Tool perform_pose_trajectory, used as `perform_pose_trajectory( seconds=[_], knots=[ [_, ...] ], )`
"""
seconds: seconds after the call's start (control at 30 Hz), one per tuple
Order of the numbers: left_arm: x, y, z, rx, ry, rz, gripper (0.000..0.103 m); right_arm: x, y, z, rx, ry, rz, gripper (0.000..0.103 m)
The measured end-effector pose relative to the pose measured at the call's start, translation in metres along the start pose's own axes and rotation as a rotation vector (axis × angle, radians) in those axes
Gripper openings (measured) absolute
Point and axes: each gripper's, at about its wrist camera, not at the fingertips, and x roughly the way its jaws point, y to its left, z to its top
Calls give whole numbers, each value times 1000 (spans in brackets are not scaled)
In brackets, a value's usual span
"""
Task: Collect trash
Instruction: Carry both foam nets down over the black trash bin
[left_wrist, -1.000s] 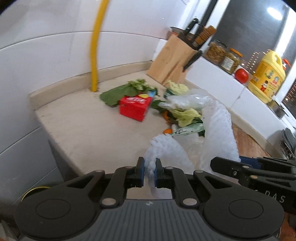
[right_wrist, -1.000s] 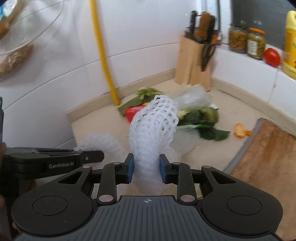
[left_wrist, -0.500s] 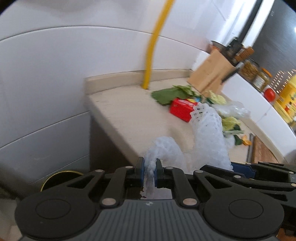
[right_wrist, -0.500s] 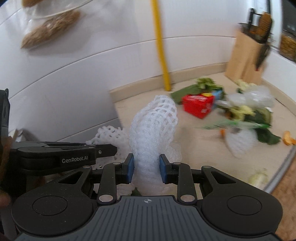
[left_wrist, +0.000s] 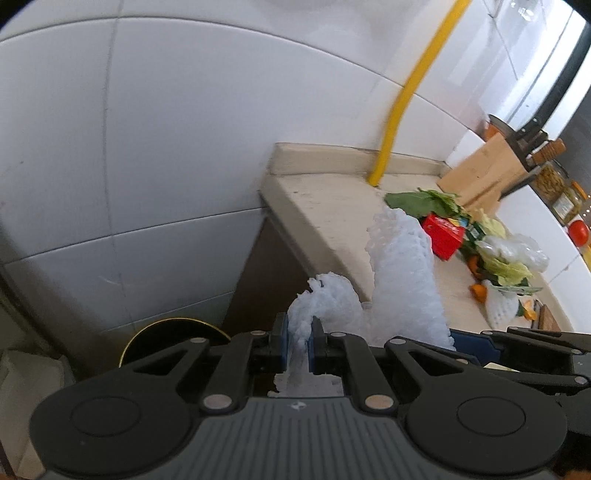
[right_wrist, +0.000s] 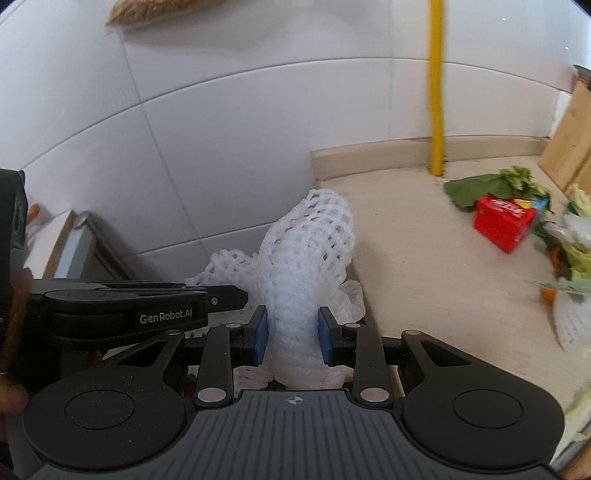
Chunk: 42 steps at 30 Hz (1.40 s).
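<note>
My left gripper (left_wrist: 298, 342) is shut on a small white foam net (left_wrist: 325, 299), held off the left end of the counter above a dark bin with a gold rim (left_wrist: 162, 334). My right gripper (right_wrist: 291, 334) is shut on a larger white foam net (right_wrist: 310, 243); that net also shows in the left wrist view (left_wrist: 406, 280). The left gripper's body (right_wrist: 129, 310) sits just left of the right one. More trash lies on the counter: a red carton (right_wrist: 504, 218), green leaves (right_wrist: 480, 186), plastic wrap (left_wrist: 517, 251), orange peel (left_wrist: 478, 290).
The beige counter (right_wrist: 406, 251) ends at a white tiled wall (left_wrist: 147, 147). A yellow pipe (right_wrist: 436, 92) rises from its back edge. A wooden knife block (left_wrist: 484, 173), jars and a tomato (left_wrist: 578, 232) stand at the far right. A low shelf (right_wrist: 70, 243) sits left.
Both grippers, each still holding its foam net, have swung left off the counter's end; the counter trash now lies farther right and the bin has come into view below the left gripper.
</note>
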Motion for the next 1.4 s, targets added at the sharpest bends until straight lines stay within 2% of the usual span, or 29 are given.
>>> perform_pose_trajectory(
  seconds=[0.63, 1.03, 1.4],
  knots=[
    [21, 33, -8, -87, 27, 63, 7, 53, 22, 0, -30, 119, -26, 34],
    [48, 48, -26, -167, 26, 196, 7, 98, 22, -4, -53, 232, -22, 34],
    [79, 64, -47, -228, 49, 251, 7, 143, 24, -18, -78, 334, -12, 33]
  ],
)
